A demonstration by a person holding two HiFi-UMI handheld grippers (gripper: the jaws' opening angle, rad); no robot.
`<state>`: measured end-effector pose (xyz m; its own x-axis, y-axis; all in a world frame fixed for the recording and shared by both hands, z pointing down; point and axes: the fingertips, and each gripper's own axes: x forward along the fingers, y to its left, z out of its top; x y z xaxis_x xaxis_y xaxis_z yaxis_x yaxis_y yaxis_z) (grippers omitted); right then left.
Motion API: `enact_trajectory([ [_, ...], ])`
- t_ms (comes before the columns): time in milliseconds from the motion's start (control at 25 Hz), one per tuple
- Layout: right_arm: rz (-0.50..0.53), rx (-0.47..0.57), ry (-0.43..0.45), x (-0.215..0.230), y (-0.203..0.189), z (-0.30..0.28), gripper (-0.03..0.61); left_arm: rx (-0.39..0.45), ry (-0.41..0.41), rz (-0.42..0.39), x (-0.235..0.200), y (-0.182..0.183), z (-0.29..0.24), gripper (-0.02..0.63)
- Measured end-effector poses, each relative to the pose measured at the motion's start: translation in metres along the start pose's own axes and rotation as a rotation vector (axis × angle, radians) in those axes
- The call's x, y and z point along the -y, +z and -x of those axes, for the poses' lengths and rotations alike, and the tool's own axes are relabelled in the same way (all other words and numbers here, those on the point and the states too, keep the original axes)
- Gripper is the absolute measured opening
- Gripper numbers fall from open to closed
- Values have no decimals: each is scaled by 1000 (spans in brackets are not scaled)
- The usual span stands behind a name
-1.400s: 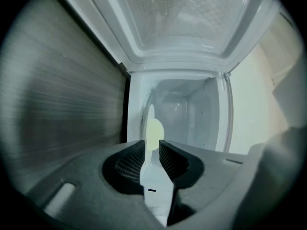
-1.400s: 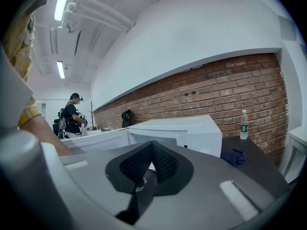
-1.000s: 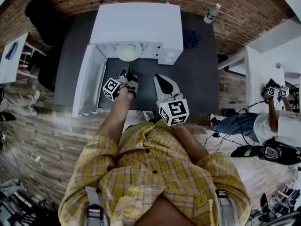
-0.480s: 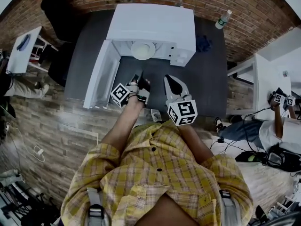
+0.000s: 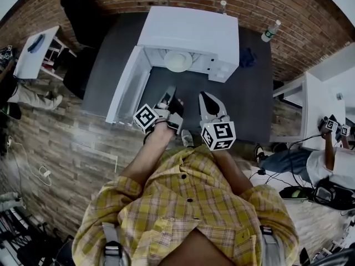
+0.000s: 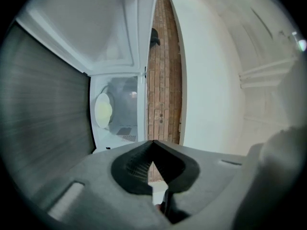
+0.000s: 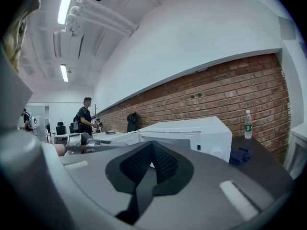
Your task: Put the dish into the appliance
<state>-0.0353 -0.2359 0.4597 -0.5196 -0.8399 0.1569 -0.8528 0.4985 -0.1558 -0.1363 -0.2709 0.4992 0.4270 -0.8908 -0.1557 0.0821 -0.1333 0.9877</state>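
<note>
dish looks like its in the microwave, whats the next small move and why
Probably swing the left tongs to the outer edge of the open door and start pushing it shut. The dish sits inside the microwave, the right tongs are shut and empty like the left, and the door stands wide open on the left side.

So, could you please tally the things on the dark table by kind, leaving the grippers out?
Microwave: 1
Dish, inside the microwave: 1
Bottles, one near the table's right edge and one behind the microwave: 2
Blue cloth: 1
Total: 5
</note>
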Motion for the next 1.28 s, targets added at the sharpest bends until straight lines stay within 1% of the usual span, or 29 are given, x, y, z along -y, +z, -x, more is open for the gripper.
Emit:
enact_trajectory([
  [120, 2, -5, 4, -3, 0, 1, 3, -16, -7, -67, 12, -3, 4, -2],
  [240, 2, -10, 6, -5, -1, 0, 3, -40, 18, -146, 13, -5, 9, -2],
  [360, -7, -19, 5, -5, -2, -1, 3, -65, 12, -189, 23, -14, 10, -2],
  [400, -10, -23, 6, -5, -3, -2, 3, -77, 20, -225, 26, -16, 11, -2],
  [520, -15, -32, 7, -5, -4, -2, 3, -124, 87, -428, 28, -18, 17, -2],
  [560, -16, -32, 8, -5, -4, -2, 3, -137, 94, -496, 32, -21, 17, -2],
  [680, -17, -26, 7, -3, -2, -3, 3, -171, 74, -730, 50, -29, 16, -2],
  [760, -16, -25, 8, -2, 0, -3, 3, -180, 86, -886, 57, -30, 15, 0],
  [840, -15, -24, 9, -2, 1, -4, 3, -187, 105, -1016, 62, -32, 14, -2],
  [960, -18, -23, 7, -1, 1, -2, 3, -199, 118, -1164, 67, -39, 14, -1],
  [1080, -18, -17, 10, -2, 3, -1, 3, -197, 117, -1290, 75, -43, 14, 0],
  [1200, -19, -11, 11, -2, 3, 0, 3, -201, 103, -1380, 80, -51, 16, -2],
  [1280, -20, -9, 9, -2, 2, 2, 3, -215, 101, -1412, 78, -56, 17, -1],
])
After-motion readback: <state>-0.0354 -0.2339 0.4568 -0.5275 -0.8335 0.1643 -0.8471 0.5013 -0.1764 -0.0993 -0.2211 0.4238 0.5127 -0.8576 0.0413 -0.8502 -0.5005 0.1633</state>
